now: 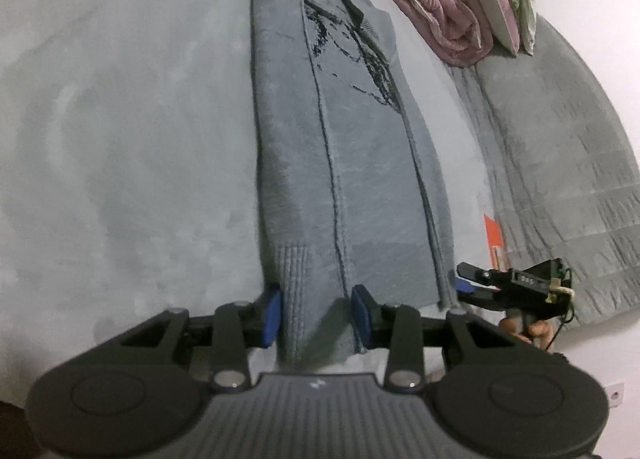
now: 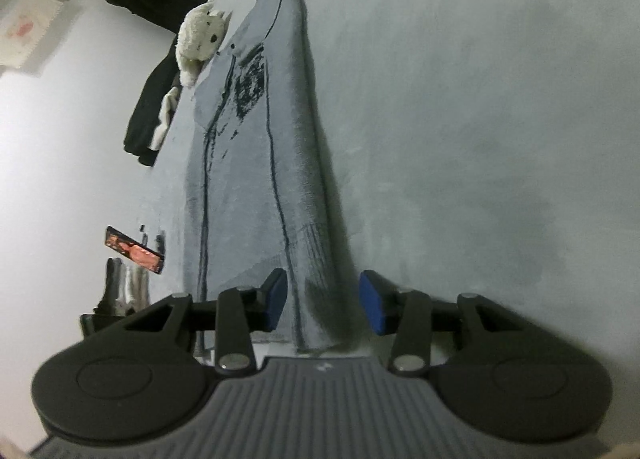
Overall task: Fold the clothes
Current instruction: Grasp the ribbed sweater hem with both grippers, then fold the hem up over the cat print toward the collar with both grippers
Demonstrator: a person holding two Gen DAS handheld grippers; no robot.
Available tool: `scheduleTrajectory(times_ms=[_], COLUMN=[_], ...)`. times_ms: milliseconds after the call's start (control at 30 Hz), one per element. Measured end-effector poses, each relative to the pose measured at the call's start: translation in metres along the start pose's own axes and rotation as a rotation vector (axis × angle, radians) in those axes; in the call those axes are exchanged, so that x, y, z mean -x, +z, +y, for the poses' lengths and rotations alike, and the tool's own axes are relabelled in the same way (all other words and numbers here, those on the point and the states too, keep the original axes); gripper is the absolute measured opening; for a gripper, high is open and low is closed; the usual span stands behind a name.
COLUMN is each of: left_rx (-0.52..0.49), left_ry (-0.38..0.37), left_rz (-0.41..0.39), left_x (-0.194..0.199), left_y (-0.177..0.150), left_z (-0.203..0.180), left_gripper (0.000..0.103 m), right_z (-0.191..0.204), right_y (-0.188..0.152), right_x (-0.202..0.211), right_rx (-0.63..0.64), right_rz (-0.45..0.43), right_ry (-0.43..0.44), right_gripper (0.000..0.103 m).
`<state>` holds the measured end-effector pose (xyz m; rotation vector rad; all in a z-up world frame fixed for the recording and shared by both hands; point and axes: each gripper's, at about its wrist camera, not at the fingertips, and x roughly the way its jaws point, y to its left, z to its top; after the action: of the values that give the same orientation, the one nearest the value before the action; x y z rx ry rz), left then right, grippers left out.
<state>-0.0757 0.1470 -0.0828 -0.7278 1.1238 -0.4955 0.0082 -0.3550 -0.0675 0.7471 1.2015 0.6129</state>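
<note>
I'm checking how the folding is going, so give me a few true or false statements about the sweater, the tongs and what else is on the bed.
1. The grey sweater lies lengthwise on the bed. True.
2. The hem of the sweater sits between the pads of the left tongs. True.
3. The right tongs are far from the sweater. False: its hem edge lies between their pads.
4. The sweater is plain, with no pattern. False: it has a dark graphic near the chest.
5. A rolled pink blanket lies beyond the sweater. True.
6. The soft toy is black. False: it is white.
</note>
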Motion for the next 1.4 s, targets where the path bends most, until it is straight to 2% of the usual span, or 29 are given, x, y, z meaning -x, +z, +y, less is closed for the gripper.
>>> scheduleTrajectory(times_ms=[100,167,233,267,367,700,900,1233,1400], left_rx=[-0.005,-0.004,-0.004,-0.003,0.004,0.030,0.125,0.266,0.314], left_ry=[-0.026,-0.047,-0.054,-0.054,-0.067,-0.174,-0.209,-0.204,-0.181], left_rz=[0.013,0.037,0.055,0.054,0.040,-0.028,-0.086,-0.180,-0.200], left_x=[-0.004,-0.007,-0.012,-0.013,-0.011,0.003,0.004,-0.013,-0.024], left_y=[-0.002,-0.004,-0.007,-0.008,-0.008,0.006,0.025,0.081,0.095], left_z=[-0.002,-0.003,-0.003,-0.003,-0.005,-0.018,-0.013,0.010,0.024], left_gripper=[0.036,0.029,0.017,0.015,0.011,0.010,0.010,0.010,0.010], right_z=[0.006,0.011,0.013,0.013,0.012,0.036,0.052,0.050,0.035], right_y=[-0.001,-0.002,-0.003,-0.004,-0.004,0.006,0.028,0.078,0.096], right_x=[-0.006,-0.012,-0.017,-0.020,-0.016,-0.014,-0.024,-0.057,-0.079], right_rx=[0.029,0.057,0.066,0.064,0.053,0.073,0.065,-0.030,-0.072], right_rz=[0.017,0.040,0.065,0.078,0.074,0.032,0.006,-0.094,-0.099], right_ry=[0.011,0.019,0.019,0.017,0.030,0.075,0.087,0.086,0.087], right_gripper=[0.045,0.042,0.029,0.020,0.015,0.015,0.015,0.015,0.015])
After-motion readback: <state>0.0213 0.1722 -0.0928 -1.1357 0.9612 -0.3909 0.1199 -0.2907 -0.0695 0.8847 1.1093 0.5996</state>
